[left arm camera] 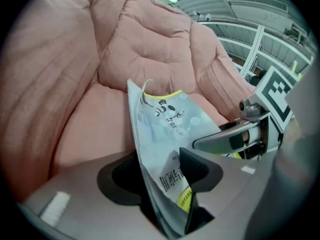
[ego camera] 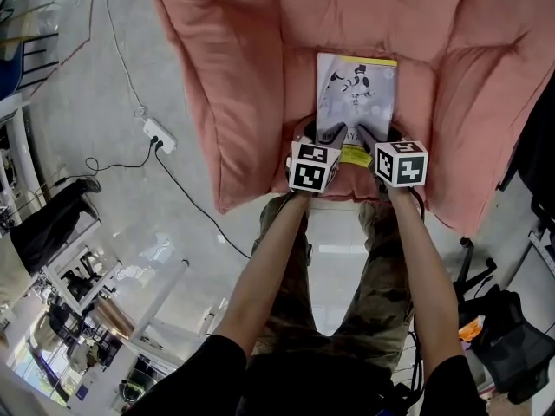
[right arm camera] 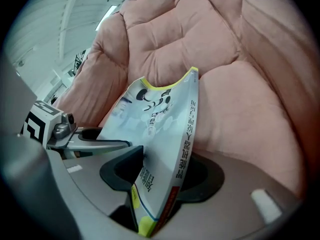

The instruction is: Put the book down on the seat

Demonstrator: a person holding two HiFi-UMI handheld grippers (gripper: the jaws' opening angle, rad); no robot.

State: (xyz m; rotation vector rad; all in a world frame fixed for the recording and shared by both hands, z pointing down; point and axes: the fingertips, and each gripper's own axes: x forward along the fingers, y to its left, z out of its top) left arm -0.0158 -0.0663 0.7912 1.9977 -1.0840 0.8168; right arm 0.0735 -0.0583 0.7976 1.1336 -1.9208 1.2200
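A thin book (ego camera: 355, 94) with a pale cartoon cover lies lengthwise on the seat of a pink armchair (ego camera: 234, 76), its near edge raised between both grippers. My left gripper (ego camera: 332, 137) is shut on the near left corner: in the left gripper view the book (left arm camera: 165, 134) is pinched between the pads of the left gripper (left arm camera: 155, 170). My right gripper (ego camera: 373, 137) is at the near right corner. In the right gripper view the book (right arm camera: 160, 119) stands between the wide jaws of the right gripper (right arm camera: 162, 170), leaning on the left pad with a dark gap at the spine side.
The padded arms and back of the armchair (right arm camera: 200, 39) rise round the seat. On the floor to the left lie a white power strip (ego camera: 159, 134) and black cables. Dark bags and a chair base (ego camera: 512, 336) stand at the right, and shelves at the left.
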